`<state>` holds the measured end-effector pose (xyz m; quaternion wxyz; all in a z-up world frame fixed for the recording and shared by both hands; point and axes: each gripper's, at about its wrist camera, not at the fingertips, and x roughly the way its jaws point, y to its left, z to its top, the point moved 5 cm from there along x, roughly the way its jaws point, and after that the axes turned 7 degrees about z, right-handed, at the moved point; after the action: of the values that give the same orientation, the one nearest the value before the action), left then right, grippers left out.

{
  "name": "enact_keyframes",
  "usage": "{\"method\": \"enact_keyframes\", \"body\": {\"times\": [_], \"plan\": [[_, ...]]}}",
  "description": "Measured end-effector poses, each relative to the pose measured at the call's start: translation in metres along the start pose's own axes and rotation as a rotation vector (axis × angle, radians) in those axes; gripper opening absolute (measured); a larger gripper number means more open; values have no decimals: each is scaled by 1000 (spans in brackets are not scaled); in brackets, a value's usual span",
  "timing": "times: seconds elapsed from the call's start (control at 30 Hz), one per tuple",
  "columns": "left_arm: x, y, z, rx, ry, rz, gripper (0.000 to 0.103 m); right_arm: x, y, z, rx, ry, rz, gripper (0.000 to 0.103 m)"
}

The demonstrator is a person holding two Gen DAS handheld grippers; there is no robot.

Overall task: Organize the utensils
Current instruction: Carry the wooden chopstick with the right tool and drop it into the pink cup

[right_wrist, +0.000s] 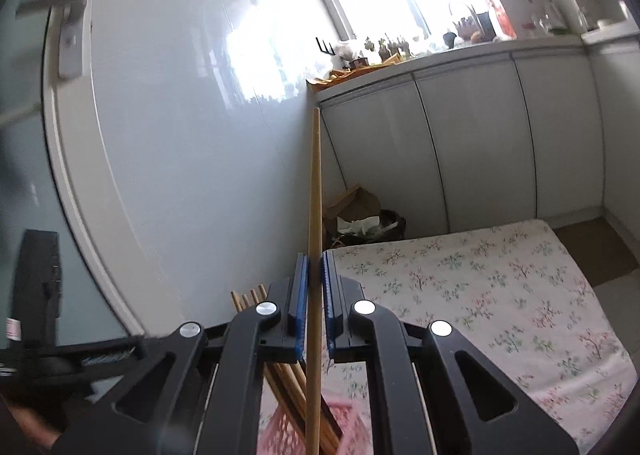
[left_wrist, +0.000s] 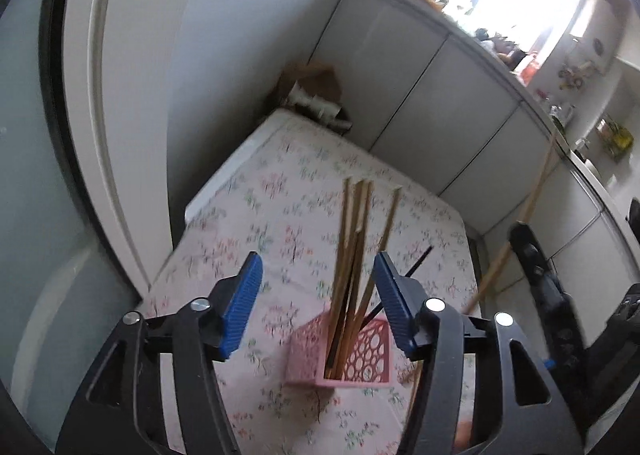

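Note:
A pink perforated holder (left_wrist: 360, 355) stands on the floral tablecloth (left_wrist: 288, 215) and holds several wooden chopsticks (left_wrist: 352, 239) and a dark one. My left gripper (left_wrist: 318, 295) is open and empty, with its jaws to either side of the chopsticks above the holder. My right gripper (right_wrist: 315, 295) is shut on a single wooden chopstick (right_wrist: 315, 183), held upright above the holder (right_wrist: 280, 431). That chopstick and the right gripper also show at the right of the left wrist view (left_wrist: 516, 231).
White cabinets (right_wrist: 460, 143) run behind the table (right_wrist: 500, 287), with a cluttered counter and bright window above. A paper bag and a dark bin (right_wrist: 360, 219) sit in the corner. A door (right_wrist: 132, 135) with a handle is to the left.

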<state>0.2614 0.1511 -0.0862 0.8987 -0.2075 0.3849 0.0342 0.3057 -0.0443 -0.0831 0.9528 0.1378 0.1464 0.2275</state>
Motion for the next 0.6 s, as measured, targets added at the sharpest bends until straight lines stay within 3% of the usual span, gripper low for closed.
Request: {"method": "enact_keyframes", "body": {"times": [0.1,0.23,0.47,0.6], "plan": [[4,15,1,-66,36,-18,55,18,3,-12,-42,7,-59,7],[5,14,-1,-46,51,-18,55,28,2,-25,-82,21,-101,8],[5,8,-1,-38,51,-26,57,21,-4,-51,-111,89,-108,8],[3,2,-3,-21,49,-22,57,14,-7,-55,-89,155,-63,8]]}}
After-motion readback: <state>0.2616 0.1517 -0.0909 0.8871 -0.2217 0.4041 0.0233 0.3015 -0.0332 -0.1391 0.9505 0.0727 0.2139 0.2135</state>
